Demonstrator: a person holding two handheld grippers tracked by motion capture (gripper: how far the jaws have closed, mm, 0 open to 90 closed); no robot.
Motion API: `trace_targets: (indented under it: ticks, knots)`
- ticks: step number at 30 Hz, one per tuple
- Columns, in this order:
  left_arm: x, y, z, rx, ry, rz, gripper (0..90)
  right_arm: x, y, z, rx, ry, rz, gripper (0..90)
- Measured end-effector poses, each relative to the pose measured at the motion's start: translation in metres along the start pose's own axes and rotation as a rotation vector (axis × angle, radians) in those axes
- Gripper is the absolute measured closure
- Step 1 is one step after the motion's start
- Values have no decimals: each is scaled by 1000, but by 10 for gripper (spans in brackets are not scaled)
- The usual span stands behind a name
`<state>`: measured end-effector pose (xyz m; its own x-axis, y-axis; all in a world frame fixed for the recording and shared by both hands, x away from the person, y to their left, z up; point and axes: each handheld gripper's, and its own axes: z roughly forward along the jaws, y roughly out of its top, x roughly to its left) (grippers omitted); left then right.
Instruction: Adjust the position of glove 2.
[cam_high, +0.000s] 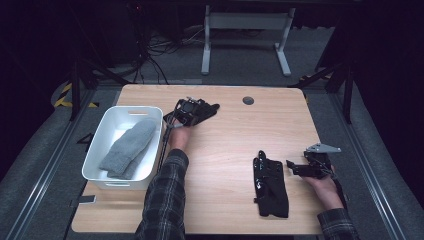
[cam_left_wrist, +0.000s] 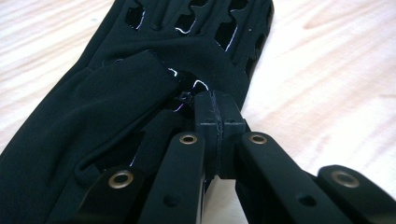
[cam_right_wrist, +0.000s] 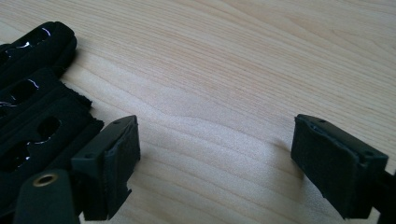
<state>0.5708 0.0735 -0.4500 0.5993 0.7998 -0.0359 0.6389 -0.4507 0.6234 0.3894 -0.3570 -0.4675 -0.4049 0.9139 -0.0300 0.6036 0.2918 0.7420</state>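
The left gripper (cam_high: 200, 111) is sitting near the far edge of the light wooden table (cam_high: 235, 130), just beside the white plastic bin (cam_high: 95, 155), and its jaws are clenched on a black fabric glove with cut-out finger slots (cam_high: 207, 110). The high view is giving only a dark bundle there; the left gripper view is showing the detail, with the 2 jaw pads pressed together and a fold of that glove (cam_left_wrist: 140, 84) pinched at their tips while the rest is lying flat on the wood.

The right gripper (cam_high: 305, 167) is resting near the right edge of the table, its jaws released and spread wide over bare wood. A second black glove of the same kind (cam_high: 270, 185) is lying flat just beside it, fingers pointing away from the person. The right gripper view is catching the fingertips of this glove (cam_right_wrist: 32, 93) close to one jaw, apparently not touching it.

The bin is holding 1 pair of grey knitted socks (cam_high: 127, 147), lying lengthwise along its floor.
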Motion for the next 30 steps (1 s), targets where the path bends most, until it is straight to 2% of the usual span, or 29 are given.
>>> trace_targets:
  ticks: [2,3,4,5,7,8,11,13,17,18,25,30]
  knots:
    - [-10,-3,-2,6,-27,19,900,0,0,0,0,0,-1,161]
    - [-10,-3,-2,6,-27,19,900,0,0,0,0,0,-1,161]
    - [-18,-6,-4,4,-46,26,900,0,0,0,0,1,-1,161]
    - [-18,-6,-4,4,-46,26,900,0,0,0,0,1,-1,161]
    - [-32,-11,-6,-1,-71,39,900,0,0,0,0,2,-1,161]
    - [-32,-11,-6,-1,-71,39,900,0,0,0,0,2,-1,161]
    - [-52,-19,-10,-8,-123,64,900,1,0,0,0,3,-4,161]
    - [-56,-21,-12,-5,-132,70,900,1,0,0,0,3,-4,161]
    - [-76,-31,-17,-17,-191,80,900,1,0,0,0,2,-3,162]
    - [-76,-31,-17,-17,-191,80,900,1,0,0,0,2,-3,162]
    - [-102,-46,-26,-13,-269,95,900,1,0,0,0,2,-2,162]
    - [-120,-56,-32,-23,-289,112,900,1,0,0,0,2,-2,162]
